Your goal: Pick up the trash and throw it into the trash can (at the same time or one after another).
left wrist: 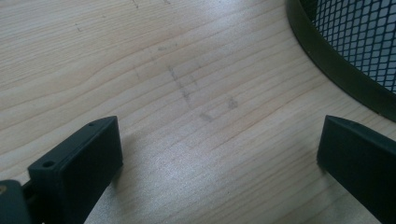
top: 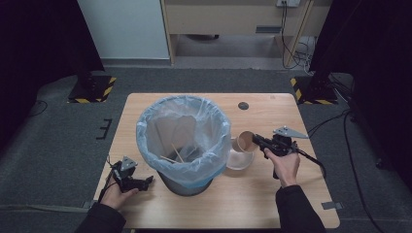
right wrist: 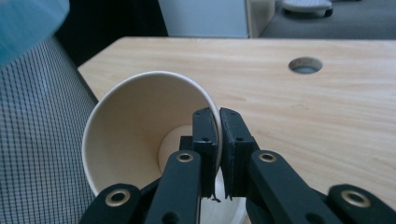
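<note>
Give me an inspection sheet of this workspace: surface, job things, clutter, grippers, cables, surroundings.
Surface: wooden table, faint pencil marks, a round cable hole.
Job's things: paper cup, tipped on its side and pinched at the rim; mesh waste bin with a clear bag, wooden sticks inside.
Clutter: clear plastic bowl under the cup.
Grippers: right gripper shut on the cup's wall; left gripper open, resting by the bin.
Cables: one trails from the right gripper; more on the floor behind.
Surroundings: grey carpet, dark curtains, striped stand bases.

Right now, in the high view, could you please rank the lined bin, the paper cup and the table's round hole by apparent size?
1. lined bin
2. paper cup
3. round hole
</note>
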`<state>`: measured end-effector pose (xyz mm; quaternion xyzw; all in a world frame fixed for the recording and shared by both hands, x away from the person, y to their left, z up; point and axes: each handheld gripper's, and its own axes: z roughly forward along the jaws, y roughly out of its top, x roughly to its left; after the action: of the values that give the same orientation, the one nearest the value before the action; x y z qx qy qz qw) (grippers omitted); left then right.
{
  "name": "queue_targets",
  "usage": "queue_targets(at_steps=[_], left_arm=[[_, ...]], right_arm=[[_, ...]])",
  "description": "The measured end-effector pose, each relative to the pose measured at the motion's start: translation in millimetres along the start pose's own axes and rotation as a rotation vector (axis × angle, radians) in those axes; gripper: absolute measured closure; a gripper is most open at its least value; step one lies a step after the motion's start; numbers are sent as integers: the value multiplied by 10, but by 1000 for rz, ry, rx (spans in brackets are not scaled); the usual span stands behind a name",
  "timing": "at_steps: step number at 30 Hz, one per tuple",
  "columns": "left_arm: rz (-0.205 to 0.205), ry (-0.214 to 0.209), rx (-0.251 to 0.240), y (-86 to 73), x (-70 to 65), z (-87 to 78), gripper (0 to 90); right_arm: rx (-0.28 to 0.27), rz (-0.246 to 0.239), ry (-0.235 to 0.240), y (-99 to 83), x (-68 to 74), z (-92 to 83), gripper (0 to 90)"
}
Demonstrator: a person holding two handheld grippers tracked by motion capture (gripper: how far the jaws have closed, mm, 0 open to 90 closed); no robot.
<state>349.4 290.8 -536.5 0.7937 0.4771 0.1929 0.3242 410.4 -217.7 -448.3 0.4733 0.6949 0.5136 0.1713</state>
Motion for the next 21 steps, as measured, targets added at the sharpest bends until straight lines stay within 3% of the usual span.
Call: queue_targets(at_steps=[8,12,21], left_arm=[[0,0,0,0,0,0,0],[0,0,0,0,0,0,0],[0,0,0,0,0,0,0]], right_arm=[[-78,15,-17,119,-62,-169,860],[-152,22,-13,239,-68,-319,860],[-260,26,6,407,-31,-524,860]])
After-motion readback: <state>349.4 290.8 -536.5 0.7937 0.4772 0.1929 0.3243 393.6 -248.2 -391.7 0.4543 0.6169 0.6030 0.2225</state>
